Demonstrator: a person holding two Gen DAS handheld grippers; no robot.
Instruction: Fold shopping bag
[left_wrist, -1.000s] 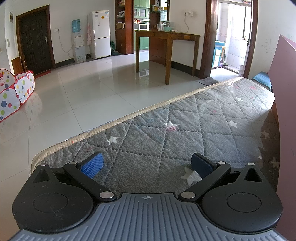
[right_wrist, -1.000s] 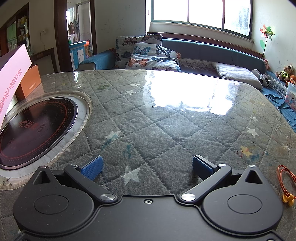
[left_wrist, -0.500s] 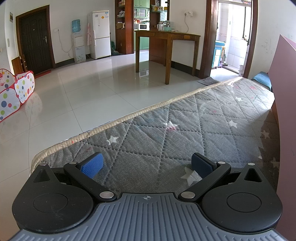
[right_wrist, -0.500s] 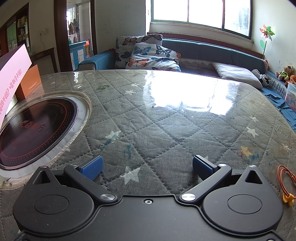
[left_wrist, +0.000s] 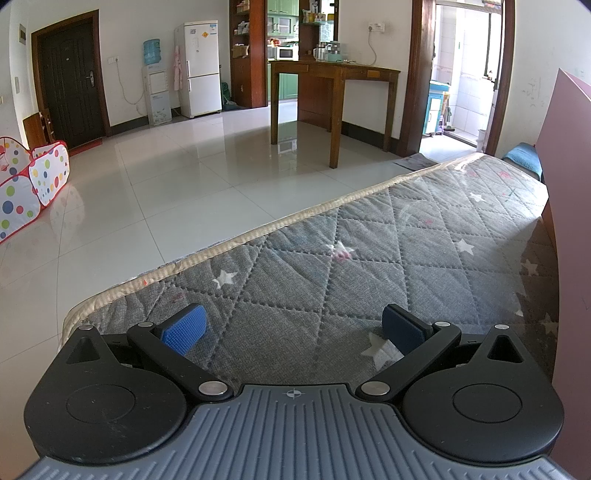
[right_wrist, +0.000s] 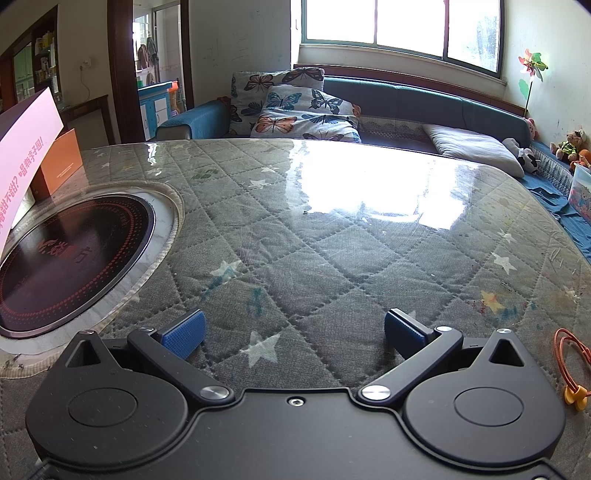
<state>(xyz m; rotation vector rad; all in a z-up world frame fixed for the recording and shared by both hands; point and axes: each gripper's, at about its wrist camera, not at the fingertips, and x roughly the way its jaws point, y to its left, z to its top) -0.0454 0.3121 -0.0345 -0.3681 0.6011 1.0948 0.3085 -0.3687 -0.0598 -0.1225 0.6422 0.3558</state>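
Shopping bag not visible in either view; a pink panel (left_wrist: 565, 177) stands to the left gripper's right, can't tell if it's the bag. Step is likely locating and reaching for the bag: find it first, then grab at an edge. Left gripper (left_wrist: 293, 328) and right gripper (right_wrist: 293, 330) both spread wide, empty, held low and level over the quilted table (right_wrist: 332, 240), pointing forward. Induction hob (right_wrist: 70, 251) sits left of the right gripper.

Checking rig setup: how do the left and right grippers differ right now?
The left gripper has a ribbed grey body; the right gripper has a smooth black one. The left faces the table edge and tiled floor; the right faces the induction hob and sofa. Both are open, empty, over the quilted cover.
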